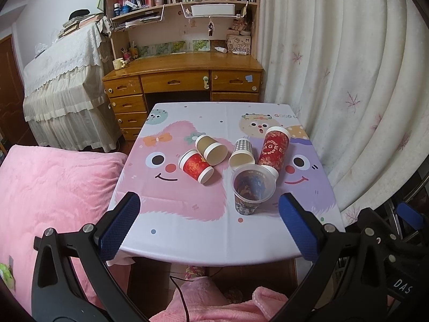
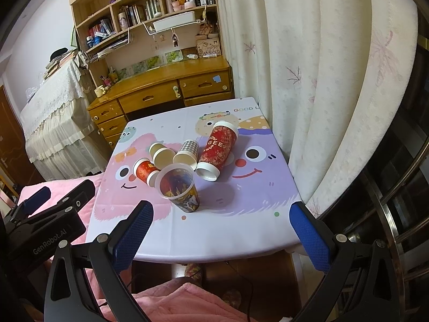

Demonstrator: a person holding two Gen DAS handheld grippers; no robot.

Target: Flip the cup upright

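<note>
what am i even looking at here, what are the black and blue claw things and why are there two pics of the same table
The claws are two handheld grippers, one in each of a person's hands, and each carries a wide-angle camera looking along its fingers. One picture is from the left gripper, the other from the right gripper, so you see the same table twice. Both grippers are open and hold nothing. On the cartoon tablecloth lie four cups on their sides: a small red cup, a tan cup, a checked cup and a tall red cup. A clear patterned cup stands upright nearest the cameras.
</note>
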